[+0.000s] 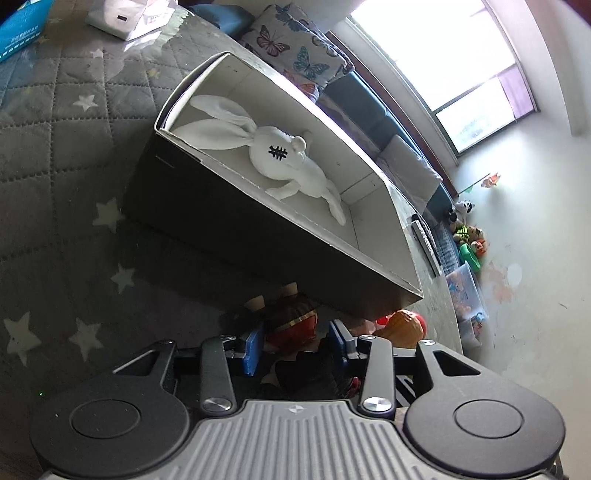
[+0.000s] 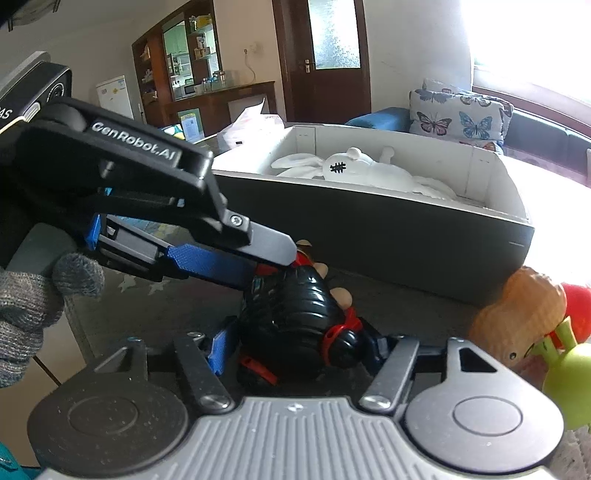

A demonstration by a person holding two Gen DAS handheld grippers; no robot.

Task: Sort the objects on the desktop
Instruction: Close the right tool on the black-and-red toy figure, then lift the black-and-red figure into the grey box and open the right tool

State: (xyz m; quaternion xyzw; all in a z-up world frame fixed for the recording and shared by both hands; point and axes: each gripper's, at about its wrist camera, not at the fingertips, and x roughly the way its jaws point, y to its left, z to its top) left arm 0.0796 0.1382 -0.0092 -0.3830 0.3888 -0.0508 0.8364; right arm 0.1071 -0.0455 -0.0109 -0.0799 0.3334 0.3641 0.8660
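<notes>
A black and red toy figure (image 2: 295, 314) lies on the grey quilted mat in front of a long dark box (image 2: 388, 236) with a white inside. A white plush rabbit (image 1: 280, 155) lies in the box; it also shows in the right wrist view (image 2: 354, 170). My left gripper (image 1: 297, 341) has its blue pads around the toy (image 1: 295, 325), and its fingers (image 2: 236, 262) reach the toy from the left in the right wrist view. My right gripper (image 2: 299, 349) has its jaws around the same toy from the near side.
A tan peanut-shaped toy (image 2: 517, 314), a red ball (image 2: 578, 310) and a green toy (image 2: 569, 373) lie right of the figure. A white device in plastic wrap (image 1: 122, 16) and a blue box (image 1: 22, 29) sit further off on the mat. A butterfly cushion (image 2: 458, 114) lies behind.
</notes>
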